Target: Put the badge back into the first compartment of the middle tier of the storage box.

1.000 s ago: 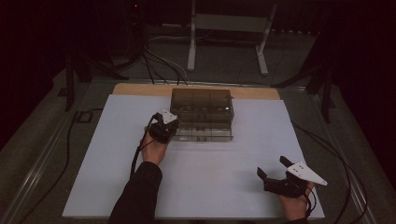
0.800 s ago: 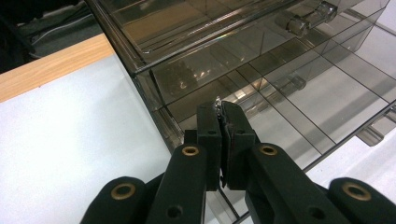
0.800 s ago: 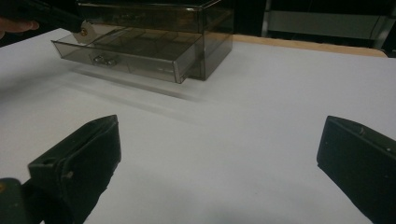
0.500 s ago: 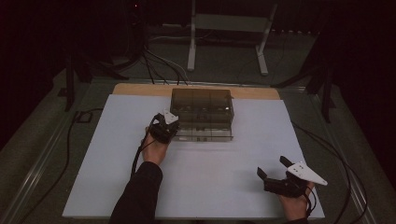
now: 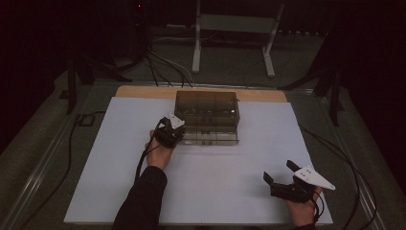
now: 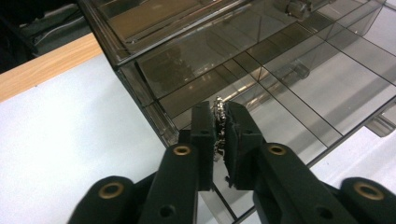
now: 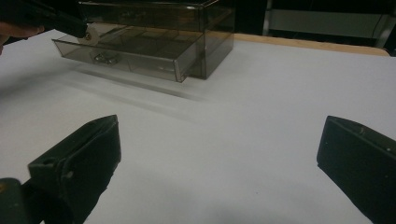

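Note:
A smoky clear drawer box (image 5: 207, 106) stands at the back middle of the white board, its bottom drawer (image 5: 210, 137) pulled out toward me. My left gripper (image 5: 176, 133) hovers at the drawer's left front corner. In the left gripper view it (image 6: 219, 116) is shut on a small silvery chain-like piece (image 6: 218, 108), held above the drawer's divided compartments (image 6: 299, 88). My right gripper (image 5: 280, 171) rests near the board's front right edge, open, with nothing between its jaws (image 7: 219, 128). From there the box (image 7: 154, 18) and open drawer (image 7: 130, 56) lie ahead to the left.
The white board (image 5: 230, 191) covers a wooden table whose edge (image 5: 143, 91) shows behind the box. Cables (image 5: 158, 62) and a metal stand (image 5: 234, 28) sit on the floor beyond. A small shiny object (image 7: 105, 57) lies in the drawer's front part.

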Demonstrator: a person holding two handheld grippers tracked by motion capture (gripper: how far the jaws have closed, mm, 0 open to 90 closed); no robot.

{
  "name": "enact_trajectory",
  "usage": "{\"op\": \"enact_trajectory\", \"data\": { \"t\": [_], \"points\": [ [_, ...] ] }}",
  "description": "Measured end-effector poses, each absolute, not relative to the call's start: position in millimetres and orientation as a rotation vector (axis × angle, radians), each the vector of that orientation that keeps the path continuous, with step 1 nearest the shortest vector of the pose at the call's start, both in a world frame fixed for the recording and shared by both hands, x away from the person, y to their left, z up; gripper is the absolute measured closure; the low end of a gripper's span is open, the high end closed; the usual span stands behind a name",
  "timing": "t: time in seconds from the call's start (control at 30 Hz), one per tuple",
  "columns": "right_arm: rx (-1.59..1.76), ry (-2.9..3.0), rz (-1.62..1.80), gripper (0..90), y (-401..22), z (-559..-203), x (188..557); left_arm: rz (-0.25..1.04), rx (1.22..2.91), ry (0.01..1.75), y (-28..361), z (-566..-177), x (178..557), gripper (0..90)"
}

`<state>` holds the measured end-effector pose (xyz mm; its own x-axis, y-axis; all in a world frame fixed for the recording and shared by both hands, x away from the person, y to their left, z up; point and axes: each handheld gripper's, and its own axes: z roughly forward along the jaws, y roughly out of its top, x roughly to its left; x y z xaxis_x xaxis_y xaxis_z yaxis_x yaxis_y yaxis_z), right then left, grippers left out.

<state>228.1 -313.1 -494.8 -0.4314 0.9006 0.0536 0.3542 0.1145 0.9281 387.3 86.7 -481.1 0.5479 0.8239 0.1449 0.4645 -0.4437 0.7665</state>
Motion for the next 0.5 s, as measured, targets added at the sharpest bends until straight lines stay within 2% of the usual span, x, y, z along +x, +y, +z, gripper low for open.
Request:
{"op": "enact_trajectory", "data": {
  "t": [0.13,0.5],
  "points": [
    [1.219,1.853,1.306,0.0,-313.2,-494.8,228.1,0.657,2.095,1.031,86.3,-481.4,387.3,77.8],
    [1.219,1.853,1.304,0.0,-313.7,-494.6,227.9,0.613,2.095,1.016,82.4,-483.6,386.7,76.2]
  ]
}}
